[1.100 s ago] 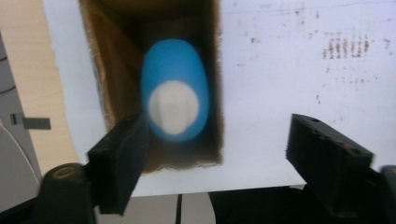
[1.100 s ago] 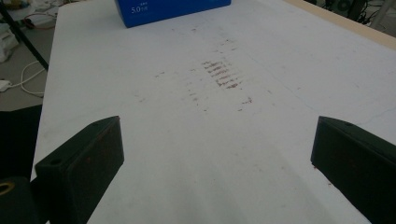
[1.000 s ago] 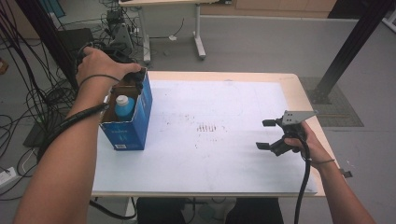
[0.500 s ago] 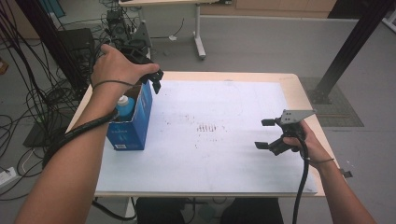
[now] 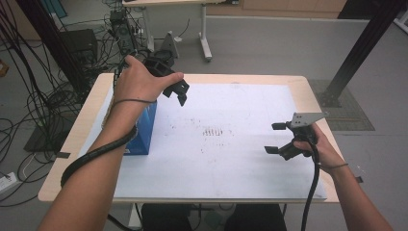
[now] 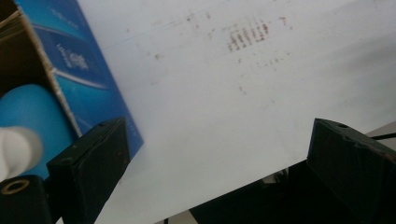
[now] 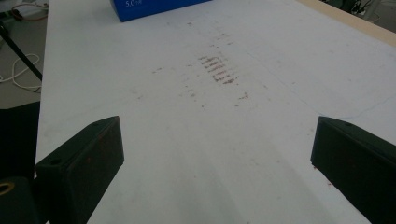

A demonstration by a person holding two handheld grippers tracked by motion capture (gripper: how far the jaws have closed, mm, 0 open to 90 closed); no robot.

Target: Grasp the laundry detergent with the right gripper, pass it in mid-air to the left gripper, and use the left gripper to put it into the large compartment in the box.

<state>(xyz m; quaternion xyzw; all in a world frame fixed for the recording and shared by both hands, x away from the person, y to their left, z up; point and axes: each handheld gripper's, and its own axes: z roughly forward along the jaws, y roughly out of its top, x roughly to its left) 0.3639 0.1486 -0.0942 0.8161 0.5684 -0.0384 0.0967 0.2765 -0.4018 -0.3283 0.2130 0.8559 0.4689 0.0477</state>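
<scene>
**Left gripper clear of the blue box, both pairs of jaws apart**

The table point(image 5: 72, 144) carried a white sheet point(image 5: 231, 159) over most of its top, marked near the middle with a patch of small reddish-brown smudges point(image 5: 215, 132). A blue cardboard box point(image 5: 144, 132) stood open-topped at the sheet's left edge, largely hidden in the high view by the person's left forearm. In the left gripper view the box point(image 6: 79, 70) sat at the upper left, and a blue bottle with a white cap point(image 6: 28, 121) stood inside it.

The left gripper point(image 5: 178, 92) hung above the sheet just beside the far right corner of the box. Its jaws had just been opening and stood wide apart with nothing between them; in its own view bare sheet showed between them.

The right gripper point(image 5: 275, 138) was held near the right side of the sheet, well apart from the box, its jaws likewise spread wide and empty.
</scene>
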